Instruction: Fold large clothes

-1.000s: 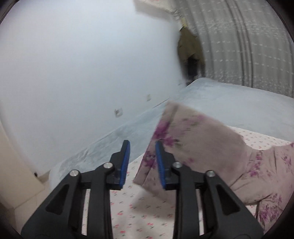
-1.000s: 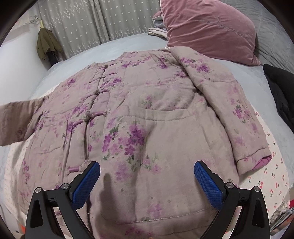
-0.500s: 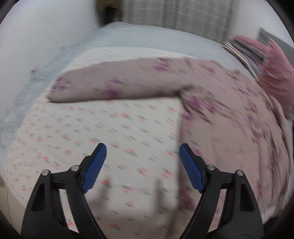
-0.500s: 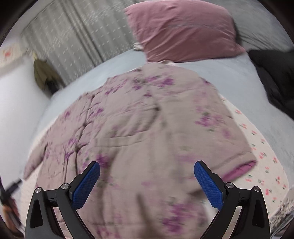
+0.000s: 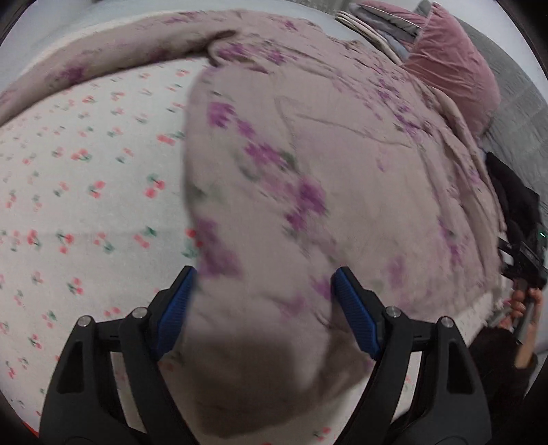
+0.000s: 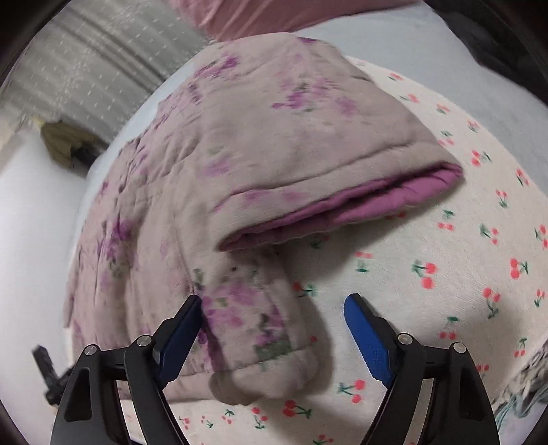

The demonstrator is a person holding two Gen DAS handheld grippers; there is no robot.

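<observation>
A large padded jacket (image 5: 325,164), dusty pink with purple flowers, lies spread on a white sheet with a cherry print (image 5: 85,191). My left gripper (image 5: 263,308) is open, low over the jacket's near left hem corner, which lies between the jaws. One sleeve (image 5: 113,65) stretches away to the far left. In the right wrist view the jacket (image 6: 212,164) shows its other sleeve folded on top, its magenta cuff lining (image 6: 342,208) facing me. My right gripper (image 6: 272,333) is open over the near right hem corner (image 6: 260,345).
A pink velvet pillow (image 5: 452,65) and a stack of folded textiles (image 5: 376,24) lie at the bed's far end. Dark clothing (image 5: 517,205) lies on the right. Grey curtains (image 6: 102,58) and an olive garment (image 6: 63,143) hanging by the white wall show behind.
My left gripper let go of the sleeve, opened wide and swung down to the jacket's near hem. My right gripper moved down and right to the other hem corner.
</observation>
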